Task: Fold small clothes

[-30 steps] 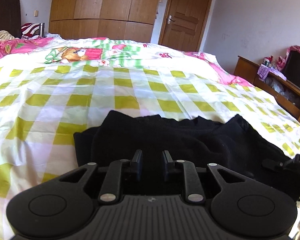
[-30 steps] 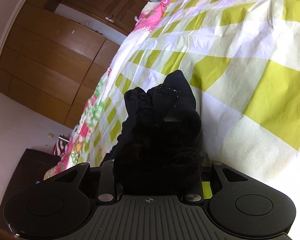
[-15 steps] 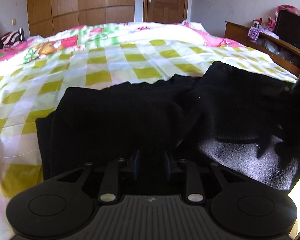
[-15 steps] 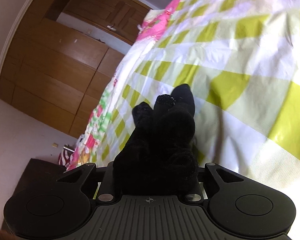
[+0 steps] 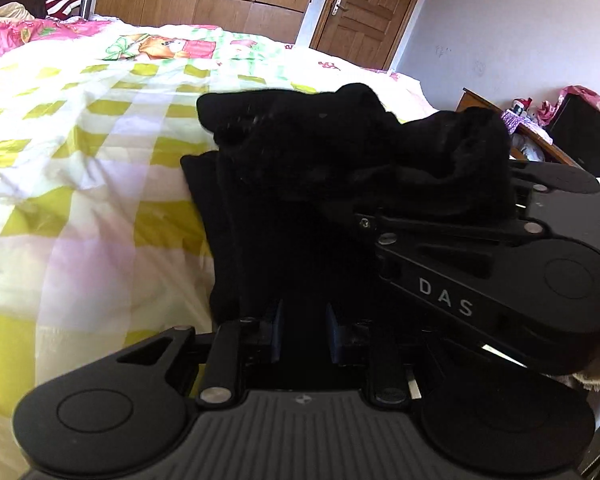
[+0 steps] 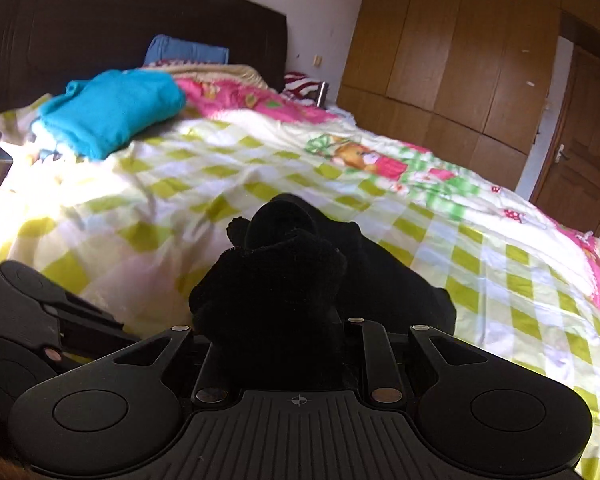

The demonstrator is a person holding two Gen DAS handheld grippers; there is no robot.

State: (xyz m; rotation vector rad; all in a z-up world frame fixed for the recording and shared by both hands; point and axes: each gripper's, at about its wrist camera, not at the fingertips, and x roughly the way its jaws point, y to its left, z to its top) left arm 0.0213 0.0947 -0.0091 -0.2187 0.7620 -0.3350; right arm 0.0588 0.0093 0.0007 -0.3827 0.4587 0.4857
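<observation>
- The black garment lies on the bed's checked yellow-and-white cover, right in front of both claws, with part of it lifted off the cover.
- The left claw sits low at the near edge of the cloth. Its two blue-padded fingers stand a little apart with black cloth lying between and beneath them; whether they are pinching it I cannot tell, it is all too dark there.
- The right claw is clamped on a thick bunch of the same black garment. The cloth wells up between the fingers and hides their tips.
- Seen from the left claw, the right claw comes in from the right side, lying across and just above the left one, its bunched black cloth heaped ahead of it, clear of the flat part below.
- From the right claw's view, the left claw's body shows at the lower left, close beside it.
- Beyond the right claw, far up the bed to the left, a turquoise folded garment rests near a blue pillow and the dark headboard.
- Wooden wardrobes and a wooden door stand past the far side of the bed.
</observation>
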